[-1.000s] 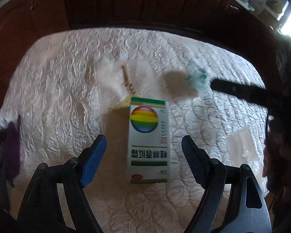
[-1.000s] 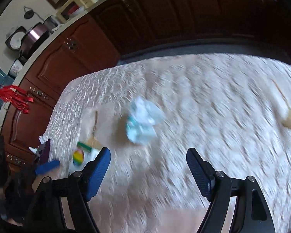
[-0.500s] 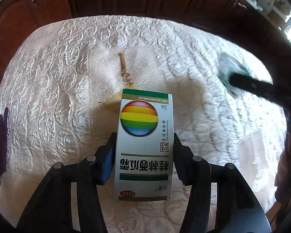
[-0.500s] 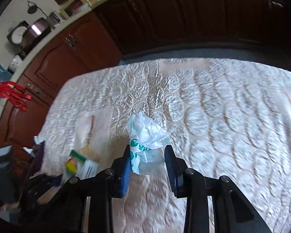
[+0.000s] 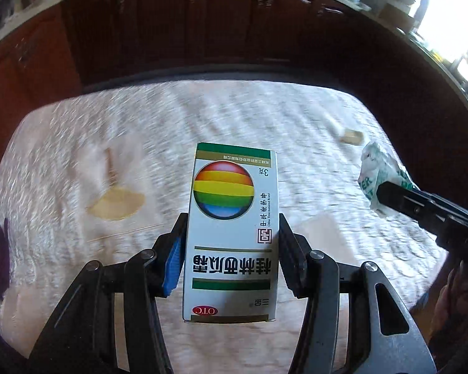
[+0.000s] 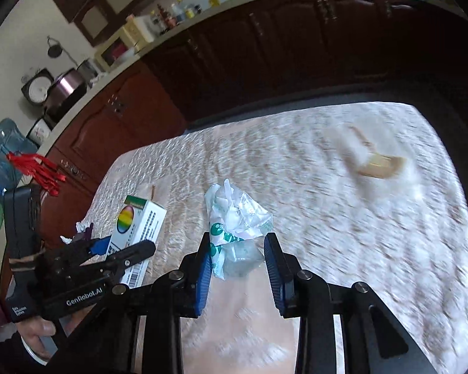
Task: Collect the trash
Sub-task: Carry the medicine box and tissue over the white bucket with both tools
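Left gripper (image 5: pixel 231 249): jaws had closed from spread onto the medicine box (image 5: pixel 232 233), now pinched at both sides and lifted off the quilted cloth (image 5: pixel 296 131). Right of the box, right gripper (image 6: pixel 237 258): jaws likewise closed, pinching the crumpled wrapper (image 6: pixel 235 224), also raised. Both pieces look ready for carrying off. A wooden scrap (image 5: pixel 117 205) remained left of the box. Dark cabinets (image 5: pixel 202 25) stood behind.
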Available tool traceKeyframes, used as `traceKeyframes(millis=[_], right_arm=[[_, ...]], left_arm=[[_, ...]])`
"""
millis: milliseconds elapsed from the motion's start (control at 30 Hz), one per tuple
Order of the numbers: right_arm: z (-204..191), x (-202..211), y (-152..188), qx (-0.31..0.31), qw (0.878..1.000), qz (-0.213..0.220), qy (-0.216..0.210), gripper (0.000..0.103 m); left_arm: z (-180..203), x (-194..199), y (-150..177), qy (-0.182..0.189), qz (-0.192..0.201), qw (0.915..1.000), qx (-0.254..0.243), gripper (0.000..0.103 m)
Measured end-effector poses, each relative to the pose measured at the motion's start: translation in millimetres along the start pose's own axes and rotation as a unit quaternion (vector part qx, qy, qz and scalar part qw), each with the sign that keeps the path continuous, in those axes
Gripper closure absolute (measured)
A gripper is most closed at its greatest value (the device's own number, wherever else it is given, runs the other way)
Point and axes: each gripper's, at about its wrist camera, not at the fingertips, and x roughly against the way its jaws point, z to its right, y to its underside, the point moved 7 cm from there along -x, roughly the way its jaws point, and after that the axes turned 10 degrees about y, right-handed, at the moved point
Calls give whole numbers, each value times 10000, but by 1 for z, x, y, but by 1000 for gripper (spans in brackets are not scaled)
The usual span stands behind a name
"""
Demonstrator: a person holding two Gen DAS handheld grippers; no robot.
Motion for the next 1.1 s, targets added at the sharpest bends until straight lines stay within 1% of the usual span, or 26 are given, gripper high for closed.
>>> traceKeyframes(millis=[33, 200, 433, 700, 867, 967, 1100], right_arm=[[6, 6, 2, -61, 10000, 33, 19, 72], [48, 44, 11, -397, 9986, 277, 215, 72], [97, 84, 26, -837, 9938, 529, 503, 72], [159, 126, 46, -1325, 9849, 736, 839, 72], [193, 147, 58, -1636, 9775, 793, 1072, 72], [217, 155, 68, -1817, 9729, 768, 1208, 72], [244, 162, 81, -2060, 9661, 729, 1372, 72]], left_arm=[[16, -2, 0, 15, 5, 9999, -120, 52], [70, -4, -2, 157, -1, 9984, -537, 52], [139, -14, -5, 364, -7, 9939, -1045, 52], [200, -25, -6, 586, -64, 9867, -1513, 52], [243, -34, -5, 799, -109, 9808, -1773, 52], [266, -40, -2, 991, -202, 9774, -1854, 52], [293, -53, 0, 1144, -315, 9726, -1998, 52]])
